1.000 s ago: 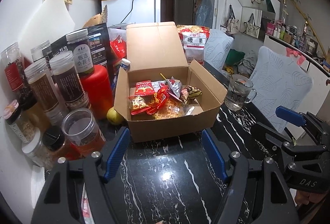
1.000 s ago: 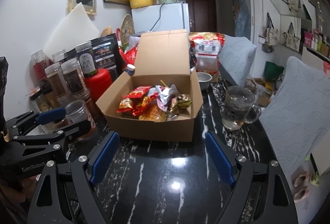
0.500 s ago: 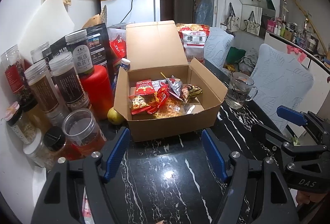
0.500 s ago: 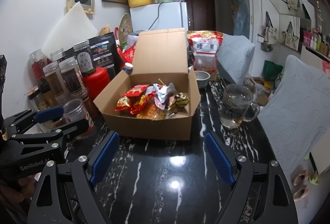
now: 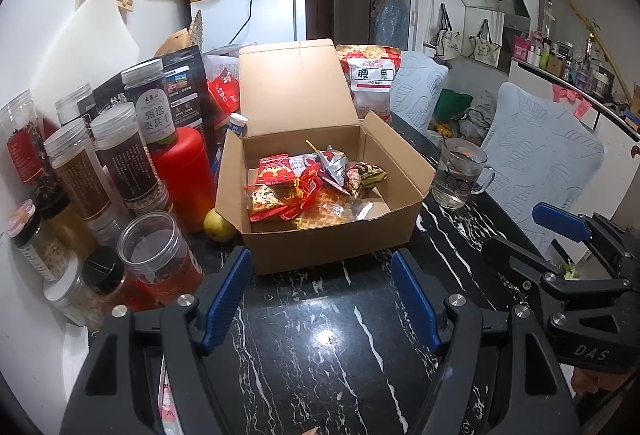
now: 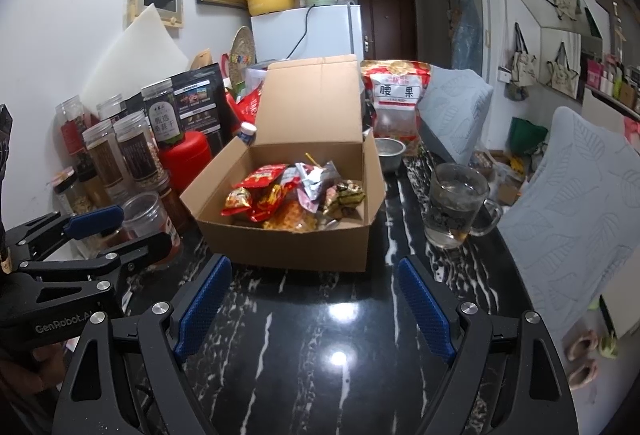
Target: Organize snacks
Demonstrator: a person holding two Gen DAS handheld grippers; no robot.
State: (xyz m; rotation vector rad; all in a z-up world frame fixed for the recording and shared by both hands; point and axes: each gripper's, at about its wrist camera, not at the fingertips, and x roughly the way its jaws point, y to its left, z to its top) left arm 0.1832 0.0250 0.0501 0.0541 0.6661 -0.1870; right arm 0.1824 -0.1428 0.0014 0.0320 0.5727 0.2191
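I've got the left claw (image 5: pixel 320 295) and right claw (image 6: pixel 312 303) both released, nothing between them, over the desk (image 5: pixel 320 355). Snack packets (image 5: pixel 308 187) lie jumbled in the open cardboard box (image 5: pixel 332 243), lid flap upright at the back, long side across my view.

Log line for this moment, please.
left gripper: open, empty | right gripper: open, empty | cardboard box: lid up, snack packets inside

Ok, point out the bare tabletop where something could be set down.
Bare black marble lies in front of the cardboard box, and between the box and the glass mug. To the left it is crowded: jars, a red canister and a yellow fruit.
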